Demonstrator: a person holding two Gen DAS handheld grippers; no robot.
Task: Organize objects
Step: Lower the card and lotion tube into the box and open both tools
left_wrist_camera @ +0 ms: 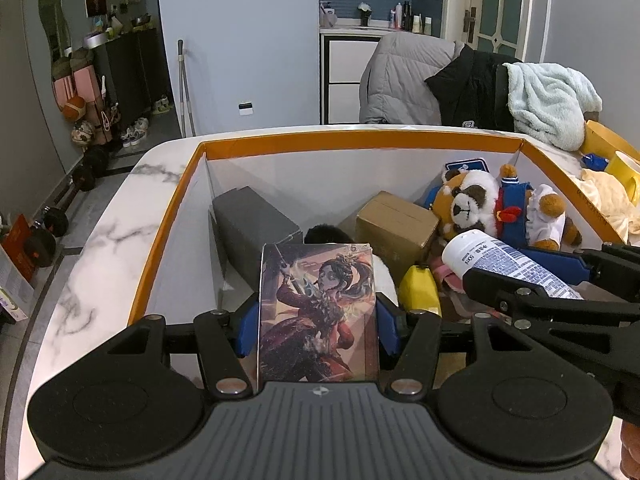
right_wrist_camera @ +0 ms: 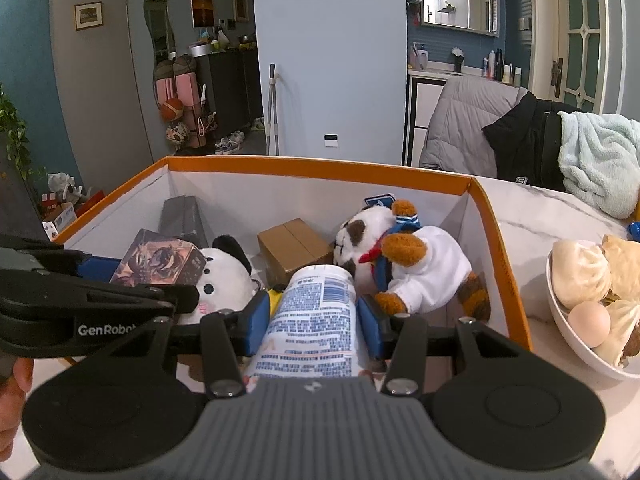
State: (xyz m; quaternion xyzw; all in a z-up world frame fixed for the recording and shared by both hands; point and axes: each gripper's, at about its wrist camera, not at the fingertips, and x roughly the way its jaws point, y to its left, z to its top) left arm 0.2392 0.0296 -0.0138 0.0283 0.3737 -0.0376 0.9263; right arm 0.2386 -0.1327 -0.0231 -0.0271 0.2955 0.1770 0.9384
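Marble worktop (left_wrist_camera: 100, 240), orange-rimmed box (left_wrist_camera: 320, 140) crowded. Left tongs (left_wrist_camera: 318, 322) grip card box (left_wrist_camera: 318, 312); right tongs (right_wrist_camera: 312, 316), at 3 o'clock, grip bottle (right_wrist_camera: 312, 320). Risk: tongs collide, bottle slips.

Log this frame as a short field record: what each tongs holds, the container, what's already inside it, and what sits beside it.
left tongs: shut on illustrated card box, held upright over the bin
right tongs: shut on white printed bottle, pointing into the bin
container: orange-rimmed box on marble table
inside: grey box, cardboard carton, red panda plush, white plush, yellow object
beside: bowl of buns, right of the box
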